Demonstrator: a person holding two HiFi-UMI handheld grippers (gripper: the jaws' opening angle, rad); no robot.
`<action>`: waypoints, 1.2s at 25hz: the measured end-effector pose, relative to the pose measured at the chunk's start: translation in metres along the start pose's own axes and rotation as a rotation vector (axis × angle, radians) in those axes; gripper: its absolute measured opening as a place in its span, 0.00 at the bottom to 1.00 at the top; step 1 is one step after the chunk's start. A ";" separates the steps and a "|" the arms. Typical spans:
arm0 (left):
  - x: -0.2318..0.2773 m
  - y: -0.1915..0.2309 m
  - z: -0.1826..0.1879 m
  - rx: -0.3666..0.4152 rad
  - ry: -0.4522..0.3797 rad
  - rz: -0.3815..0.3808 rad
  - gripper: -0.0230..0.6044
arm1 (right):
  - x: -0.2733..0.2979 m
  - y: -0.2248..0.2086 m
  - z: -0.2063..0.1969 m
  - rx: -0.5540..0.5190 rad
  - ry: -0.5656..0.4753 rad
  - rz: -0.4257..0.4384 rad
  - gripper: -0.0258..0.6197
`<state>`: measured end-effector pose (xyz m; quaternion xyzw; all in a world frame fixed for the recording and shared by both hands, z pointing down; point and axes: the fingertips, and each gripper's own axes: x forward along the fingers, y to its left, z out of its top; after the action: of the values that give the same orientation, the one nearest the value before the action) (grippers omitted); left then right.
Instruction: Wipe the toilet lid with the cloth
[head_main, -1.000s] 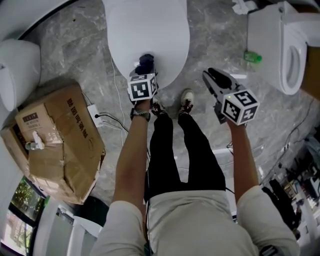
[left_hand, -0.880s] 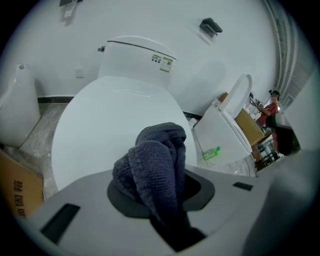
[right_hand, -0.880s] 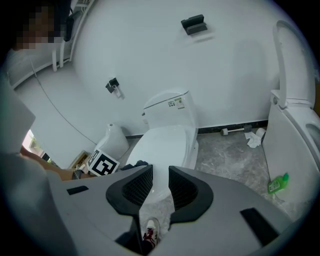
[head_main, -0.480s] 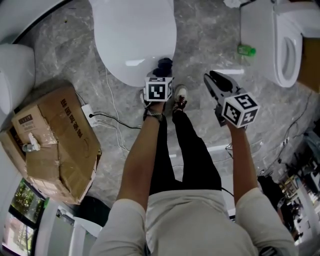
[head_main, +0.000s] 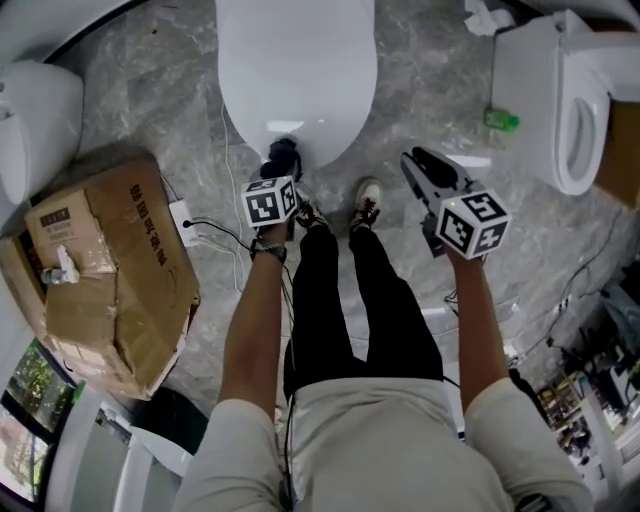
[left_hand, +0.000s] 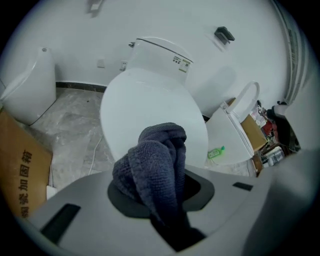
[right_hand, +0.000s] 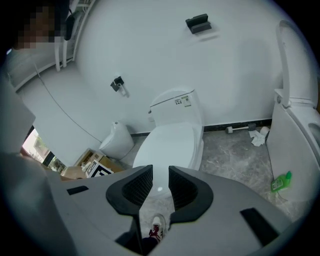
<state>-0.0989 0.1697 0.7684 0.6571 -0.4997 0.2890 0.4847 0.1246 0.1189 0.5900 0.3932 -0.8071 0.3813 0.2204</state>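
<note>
The white toilet lid (head_main: 297, 70) lies closed at the top middle of the head view. My left gripper (head_main: 278, 172) is shut on a bunched dark grey-blue cloth (head_main: 283, 153), which sits at the lid's near front rim; contact with the lid cannot be told. In the left gripper view the cloth (left_hand: 155, 160) bulges out of the left gripper (left_hand: 161, 186) and hides its pads, with the lid (left_hand: 145, 105) just beyond. My right gripper (head_main: 418, 162) hovers over the floor right of the lid. Its jaws stand open and empty, as the right gripper (right_hand: 160, 186) shows in its own view.
A crumpled cardboard box (head_main: 100, 270) lies on the left, with a power strip (head_main: 185, 222) and cables beside it. A second toilet (head_main: 570, 90) with a raised seat stands at the right, a green bottle (head_main: 502, 118) next to it. The person's shoes (head_main: 368, 200) rest on the marble floor.
The left gripper with the cloth swung to the lid's right front edge, then back left and nearer, to the front rim. The right gripper has hardly moved.
</note>
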 end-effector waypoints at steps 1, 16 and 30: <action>-0.005 0.013 0.000 -0.007 0.003 0.018 0.20 | 0.002 0.005 0.004 -0.006 -0.002 0.009 0.22; -0.103 0.037 0.069 0.006 -0.144 0.059 0.20 | -0.021 0.057 0.091 -0.085 -0.077 0.081 0.22; -0.225 -0.093 0.224 0.274 -0.419 0.000 0.20 | -0.085 0.100 0.204 -0.356 -0.227 0.038 0.10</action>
<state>-0.1097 0.0499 0.4603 0.7621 -0.5457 0.2113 0.2770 0.0832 0.0375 0.3653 0.3734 -0.8886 0.1898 0.1867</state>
